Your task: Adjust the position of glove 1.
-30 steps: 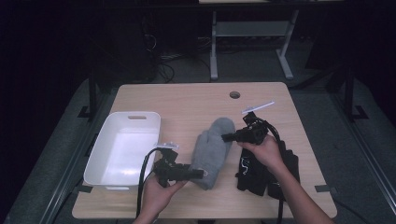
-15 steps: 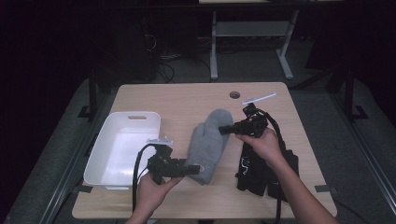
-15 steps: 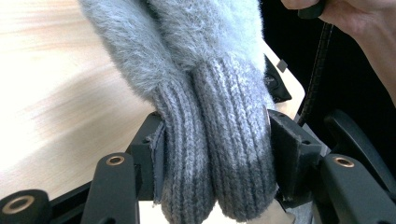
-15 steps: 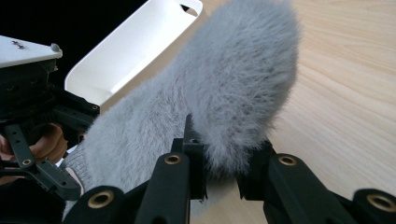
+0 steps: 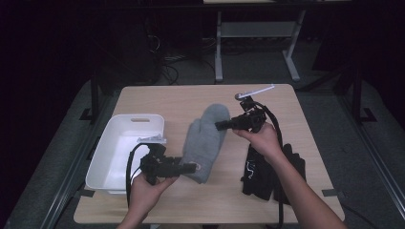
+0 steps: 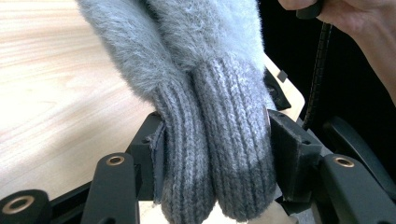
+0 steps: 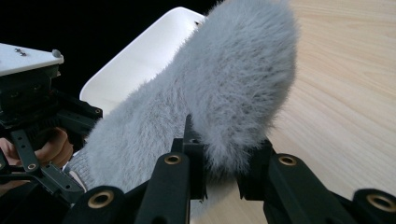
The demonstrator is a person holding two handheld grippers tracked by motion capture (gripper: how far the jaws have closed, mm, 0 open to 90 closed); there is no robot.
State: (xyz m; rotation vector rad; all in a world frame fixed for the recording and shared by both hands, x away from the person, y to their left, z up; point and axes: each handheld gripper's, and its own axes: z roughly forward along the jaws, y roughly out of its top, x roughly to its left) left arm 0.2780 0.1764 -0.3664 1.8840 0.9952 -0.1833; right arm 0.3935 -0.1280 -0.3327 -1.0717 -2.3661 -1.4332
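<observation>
Above the middle of the table (image 5: pixel 157 98), your left gripper (image 5: pixel 190 167) clamps the grey mitten's (image 5: pixel 205 138) ribbed cuff and your right gripper (image 5: pixel 220 126) pinches its fuzzy tip, its length stretched between them, the white bin (image 5: pixel 112 143) nearer your left.

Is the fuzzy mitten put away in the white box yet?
Not yet. The left hand-held gripper clamps the grey mitten's knit cuff, and the right hand-held gripper pinches its fluffy tip. The white bin looks empty. The black gloves lie on the table.
</observation>
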